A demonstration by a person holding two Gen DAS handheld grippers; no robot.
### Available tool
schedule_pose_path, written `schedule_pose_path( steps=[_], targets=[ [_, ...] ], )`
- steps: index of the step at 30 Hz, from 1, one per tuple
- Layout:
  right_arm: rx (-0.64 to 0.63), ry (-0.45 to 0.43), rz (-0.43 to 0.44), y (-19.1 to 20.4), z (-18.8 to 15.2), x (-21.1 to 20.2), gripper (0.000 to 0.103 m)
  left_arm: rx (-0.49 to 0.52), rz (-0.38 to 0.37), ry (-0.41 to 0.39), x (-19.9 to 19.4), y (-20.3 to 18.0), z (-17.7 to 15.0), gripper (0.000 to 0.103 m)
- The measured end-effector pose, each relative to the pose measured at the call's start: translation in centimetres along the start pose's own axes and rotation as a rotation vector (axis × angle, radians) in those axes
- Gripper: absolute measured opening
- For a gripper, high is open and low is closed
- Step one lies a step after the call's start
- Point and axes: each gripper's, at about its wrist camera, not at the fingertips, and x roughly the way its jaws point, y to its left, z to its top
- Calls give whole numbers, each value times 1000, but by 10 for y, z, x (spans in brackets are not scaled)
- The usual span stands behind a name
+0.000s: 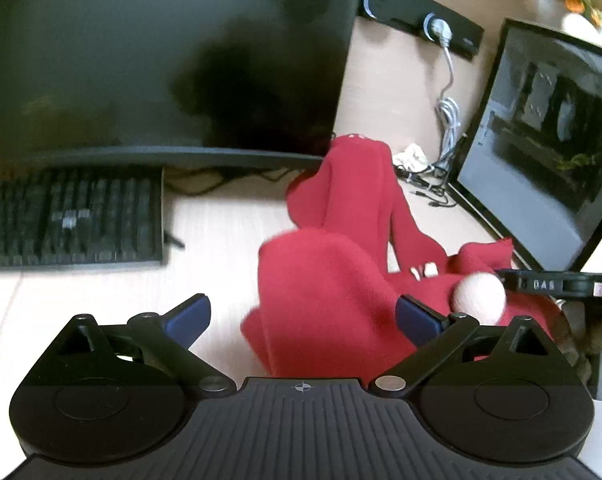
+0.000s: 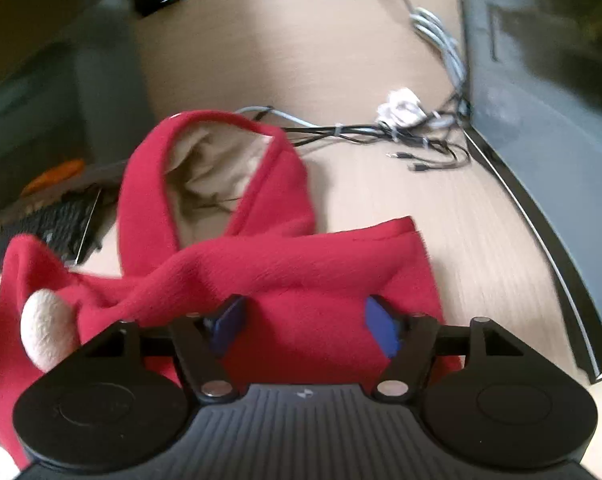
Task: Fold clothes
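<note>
A small red hooded garment [image 1: 333, 280] with a white pompom [image 1: 479, 296] lies bunched on the light wooden desk [image 1: 221, 220]. My left gripper [image 1: 303, 314] is open, its blue-padded fingers wide apart, with the red cloth between them and over the right finger. In the right wrist view the garment [image 2: 285, 264] shows its beige-lined hood [image 2: 209, 176] open toward the camera and the pompom [image 2: 49, 336] at the left. My right gripper [image 2: 305, 328] is open just above the red cloth, holding nothing.
A large dark monitor [image 1: 161, 60] and black keyboard [image 1: 69, 220] stand at the left. A second monitor [image 1: 549, 140] stands at the right. Loose cables [image 2: 401, 136] and a white crumpled scrap [image 2: 401, 108] lie behind the garment. A black power strip [image 1: 421, 20] sits on the wall.
</note>
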Motion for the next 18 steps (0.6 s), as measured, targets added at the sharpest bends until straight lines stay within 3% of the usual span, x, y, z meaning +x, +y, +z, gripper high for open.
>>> schedule_pose_path(
  steps=[2,4,6,9,12,13,15,18],
  targets=[
    [-32,-54,32,-4,3,-21,68,-49,-5,-3,0,4,-8,99],
    [-78,-110,50,-13,6,-41,77,-121,8,5,6,10,-15,95],
    [-92,-146,46,-26,10,-51,84,-198,25,16,14,15,-21,80],
    [-61,-143,72,-46,16,-43,84,-285,58,12,25,18,-26,80],
    [-24,-96,123,-52,25,-20,83,-271,63,-14,33,8,-17,73],
    [-27,-90,137,-50,27,-13,79,-236,62,-15,36,3,-13,69],
    [-57,-78,133,-37,29,-2,44,-166,60,-18,41,-6,-4,38],
    [-87,-140,81,-17,24,-18,13,-75,32,-81,16,-10,9,15]
  ],
)
